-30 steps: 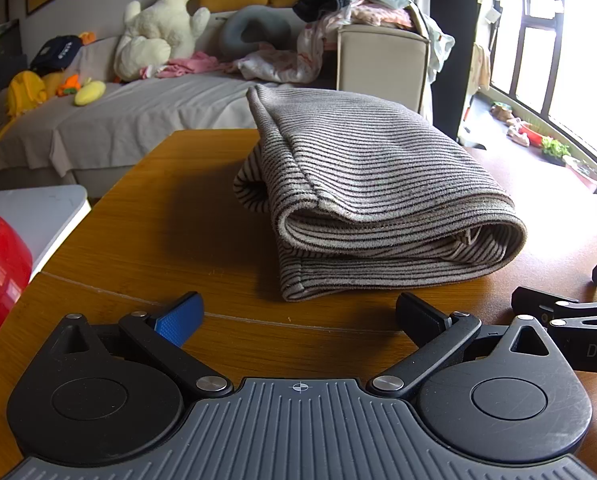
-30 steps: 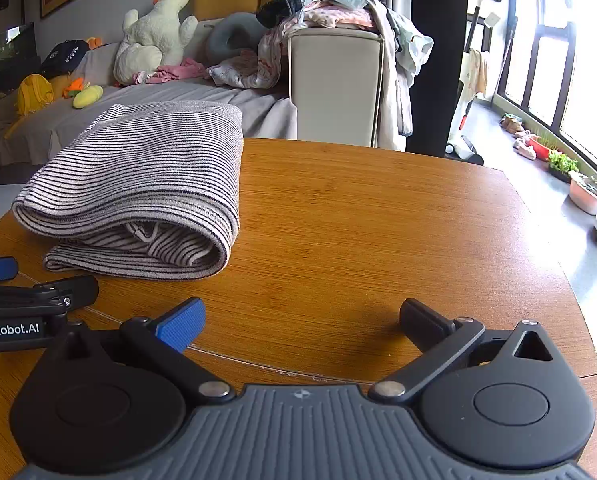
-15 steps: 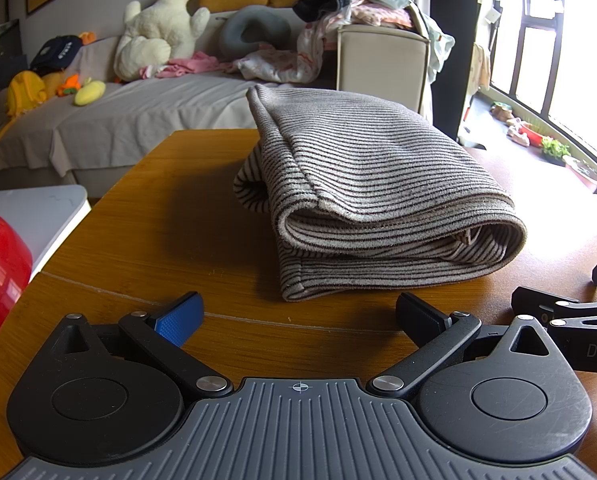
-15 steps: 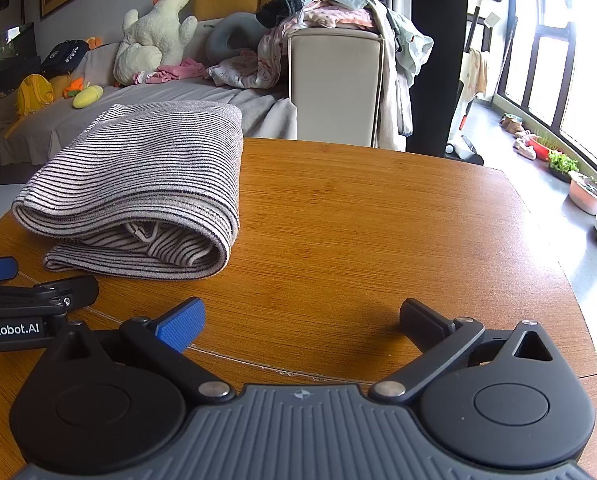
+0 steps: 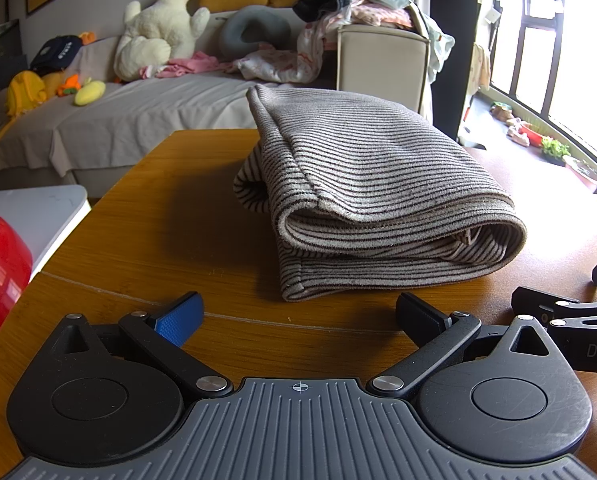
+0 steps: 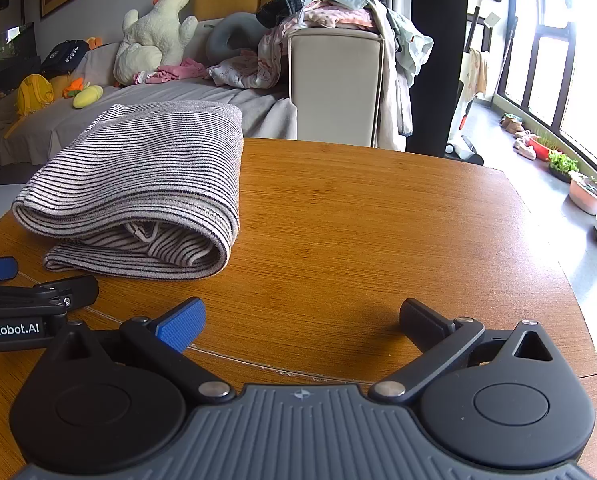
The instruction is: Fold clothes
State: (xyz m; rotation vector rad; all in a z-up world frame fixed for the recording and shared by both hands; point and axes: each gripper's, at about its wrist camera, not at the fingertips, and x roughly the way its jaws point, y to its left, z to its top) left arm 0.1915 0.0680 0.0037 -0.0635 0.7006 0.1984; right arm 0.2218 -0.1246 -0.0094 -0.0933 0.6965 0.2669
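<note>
Black left hand-held gripper (image 6: 2,276), side lettering "enRobot.AI", beside striped folded garment (image 6: 138,184).

Strong daylight floods in from the windows (image 5: 546,60) at 2 o'clock, blown out to white. Glare washes the tabletop (image 5: 558,236) at 3 o'clock; the folded cloth (image 5: 362,184) casts soft shadow toward 9 o'clock. Fisheye bending curves the edges; focus is sharp.

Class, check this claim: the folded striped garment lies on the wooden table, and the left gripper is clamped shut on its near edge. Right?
Not quite. The left gripper is open and holds nothing, short of the folded striped garment, as the left wrist view shows. The garment does lie on the wooden table.
</note>
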